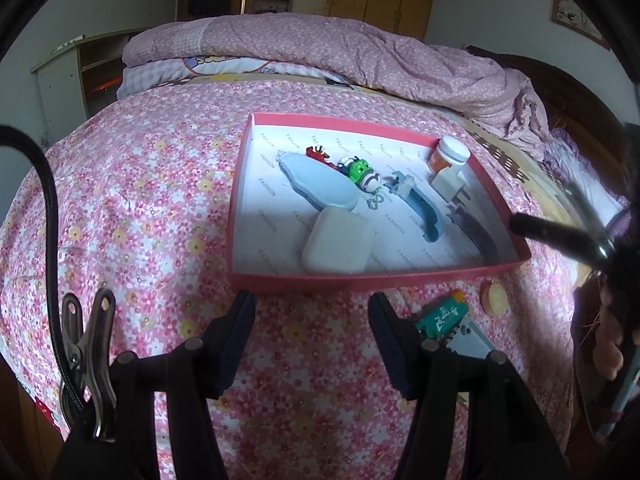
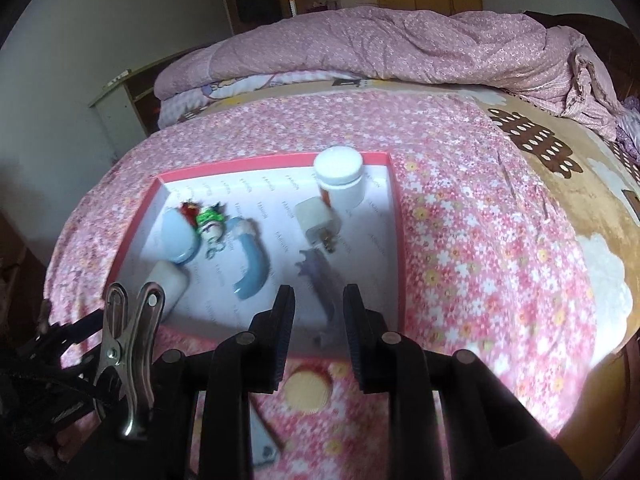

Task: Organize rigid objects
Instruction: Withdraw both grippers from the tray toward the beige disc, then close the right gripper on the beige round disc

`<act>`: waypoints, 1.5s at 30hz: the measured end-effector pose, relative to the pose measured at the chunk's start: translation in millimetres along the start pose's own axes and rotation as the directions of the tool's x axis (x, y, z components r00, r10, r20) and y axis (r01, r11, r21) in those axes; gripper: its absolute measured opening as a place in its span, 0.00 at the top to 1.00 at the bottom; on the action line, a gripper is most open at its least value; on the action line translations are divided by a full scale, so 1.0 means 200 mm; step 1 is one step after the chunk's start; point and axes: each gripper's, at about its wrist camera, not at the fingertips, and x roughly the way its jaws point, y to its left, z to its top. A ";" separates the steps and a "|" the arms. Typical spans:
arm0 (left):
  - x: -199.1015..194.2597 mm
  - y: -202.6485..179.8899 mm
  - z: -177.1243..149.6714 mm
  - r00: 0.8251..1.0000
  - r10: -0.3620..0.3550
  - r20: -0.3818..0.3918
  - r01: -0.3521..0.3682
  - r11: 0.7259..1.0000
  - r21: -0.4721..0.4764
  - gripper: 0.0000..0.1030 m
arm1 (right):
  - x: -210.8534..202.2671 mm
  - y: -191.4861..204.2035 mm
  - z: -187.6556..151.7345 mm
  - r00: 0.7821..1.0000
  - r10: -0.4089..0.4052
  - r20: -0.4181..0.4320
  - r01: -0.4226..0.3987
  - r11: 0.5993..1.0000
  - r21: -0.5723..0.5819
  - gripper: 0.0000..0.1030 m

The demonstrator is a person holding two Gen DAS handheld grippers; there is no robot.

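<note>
A shallow red box (image 1: 352, 280) (image 2: 394, 216) lies on the flowered bedspread. It holds a white case (image 1: 338, 242), a pale blue oval brush (image 1: 320, 182), a green toy keychain (image 1: 360, 170), a blue curved handle (image 1: 424, 210) (image 2: 250, 272), a grey blade piece (image 1: 476, 228) (image 2: 322, 280), a white plug (image 2: 316, 216) and a white-capped jar (image 2: 340, 176). Outside it lie a round yellow disc (image 1: 494, 298) (image 2: 308, 394), a green lighter (image 1: 442, 314) and a grey flat piece (image 1: 470, 338). My left gripper (image 1: 312, 316) is open and empty before the box. My right gripper (image 2: 318, 316) is open and empty above the box's near edge.
A rumpled pink quilt (image 1: 320, 48) lies across the far side of the bed. A shelf unit (image 1: 80, 72) stands at the left wall. The right gripper's dark body (image 1: 560, 236) shows at the right edge of the left wrist view.
</note>
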 end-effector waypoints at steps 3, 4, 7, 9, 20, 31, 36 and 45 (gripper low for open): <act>-0.01 0.00 -0.01 1.000 0.001 0.001 -0.001 1.000 0.000 0.40 | -0.04 0.00 -0.06 1.000 0.028 -0.004 -0.028 0.999 0.015 0.75; -0.01 0.00 -0.01 1.000 0.000 0.001 0.000 1.000 0.000 0.40 | -0.05 0.00 -0.09 0.999 0.036 -0.008 -0.036 0.999 0.020 0.75; -0.02 -0.01 -0.01 1.000 0.001 -0.002 -0.001 1.000 0.002 0.40 | -0.06 0.00 -0.16 0.998 0.055 -0.024 -0.055 0.998 0.018 0.75; -0.02 -0.01 -0.02 1.000 0.010 -0.003 -0.010 1.000 0.001 0.40 | -0.05 0.02 -0.21 0.998 0.049 -0.040 -0.050 0.999 -0.009 0.75; -0.04 -0.05 -0.08 1.000 0.017 -0.023 -0.018 1.000 -0.007 0.40 | 0.09 0.07 -0.30 0.997 -0.063 -0.046 0.058 0.994 -0.094 0.74; -0.01 -0.16 -0.13 0.998 0.018 -0.063 -0.014 0.999 0.051 0.40 | 0.10 0.03 -0.31 0.996 -0.091 -0.025 0.088 0.992 -0.092 0.69; 0.02 -0.23 -0.17 0.996 0.011 -0.085 -0.002 0.994 0.113 0.40 | 0.09 0.03 -0.32 0.996 -0.083 -0.033 0.079 0.993 -0.092 0.67; 0.13 -0.26 -0.14 0.992 0.082 -0.100 -0.069 0.989 0.130 0.40 | 0.09 0.00 -0.33 0.995 -0.092 -0.041 0.089 0.993 -0.073 0.63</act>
